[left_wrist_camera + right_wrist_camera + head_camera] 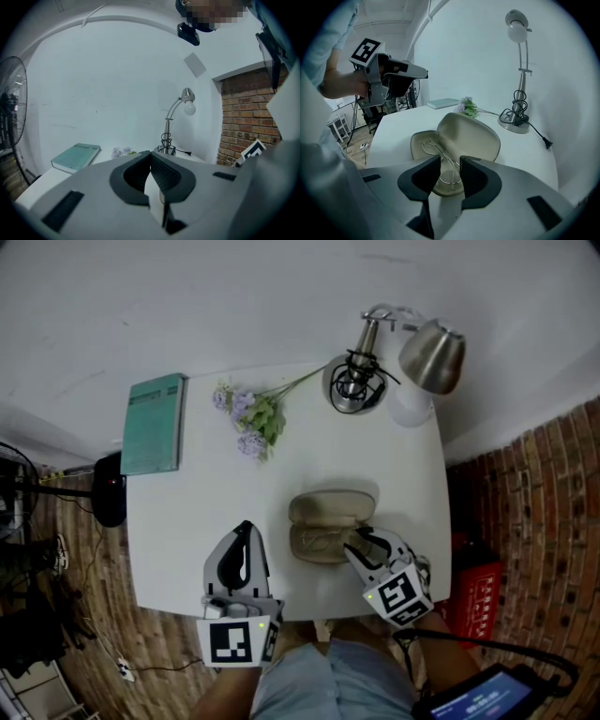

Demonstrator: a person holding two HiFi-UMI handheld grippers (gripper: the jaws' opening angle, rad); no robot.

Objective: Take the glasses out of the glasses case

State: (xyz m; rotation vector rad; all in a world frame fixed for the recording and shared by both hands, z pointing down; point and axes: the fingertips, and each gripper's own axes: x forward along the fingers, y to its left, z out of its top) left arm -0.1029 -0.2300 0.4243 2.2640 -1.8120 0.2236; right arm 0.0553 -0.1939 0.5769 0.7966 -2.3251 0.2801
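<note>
On your worktop (187, 531) you see a teal book (154, 423) at the far left, lilac flowers (251, 418) beside it, and a metal desk lamp (412, 352) at the far right corner.

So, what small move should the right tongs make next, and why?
Probably lower the right tongs a little and close them on the glasses: the case lies open, the thin wire frame shows between the parted tongs, and nothing seems to press it yet.
</note>
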